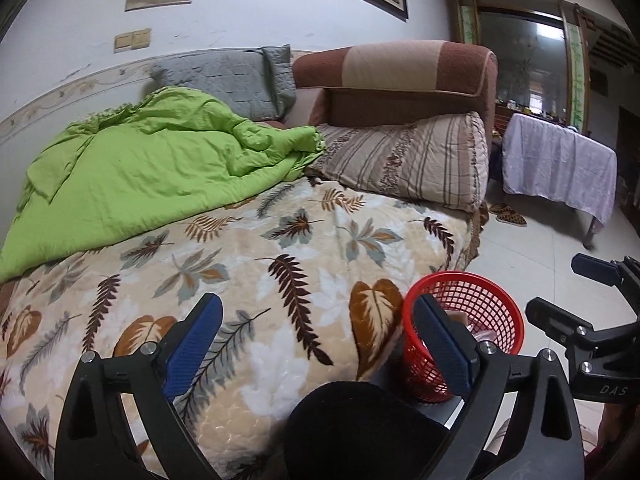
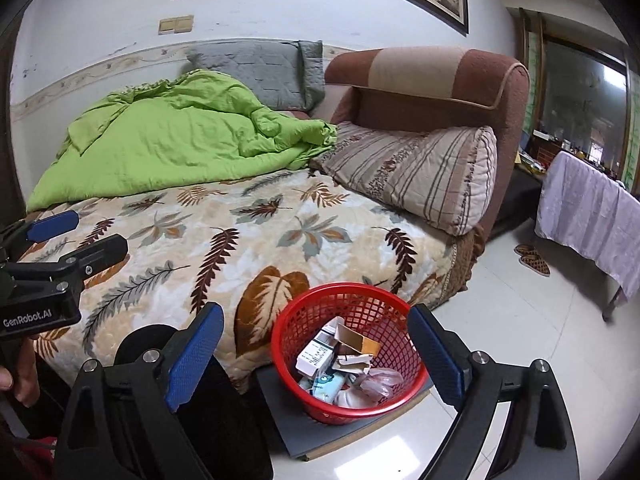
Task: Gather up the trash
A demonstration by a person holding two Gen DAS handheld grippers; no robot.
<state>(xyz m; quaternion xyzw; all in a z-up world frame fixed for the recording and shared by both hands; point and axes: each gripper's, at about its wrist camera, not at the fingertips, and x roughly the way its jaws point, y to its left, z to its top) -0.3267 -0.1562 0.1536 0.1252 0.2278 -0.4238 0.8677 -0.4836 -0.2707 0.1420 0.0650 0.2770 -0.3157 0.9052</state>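
Note:
A red mesh basket (image 2: 348, 360) stands on a grey board (image 2: 304, 428) on the floor beside the bed. It holds several pieces of trash: small cartons (image 2: 320, 354), torn cardboard (image 2: 356, 340) and a pink plastic bag (image 2: 378, 382). My right gripper (image 2: 316, 356) is open and empty, held above the basket. My left gripper (image 1: 320, 344) is open and empty over the bed's edge, and the basket (image 1: 468, 320) shows behind its right finger. Each gripper shows in the other's view, the right one (image 1: 560, 292) and the left one (image 2: 76, 232).
The bed has a leaf-print blanket (image 2: 240, 248), a green quilt (image 2: 172, 148), a striped pillow (image 2: 420, 172) and a grey pillow (image 2: 256, 68). A brown headboard (image 2: 432, 80) stands behind. A cloth-covered table (image 2: 592, 216) and slippers (image 2: 532, 260) are on the tiled floor at right.

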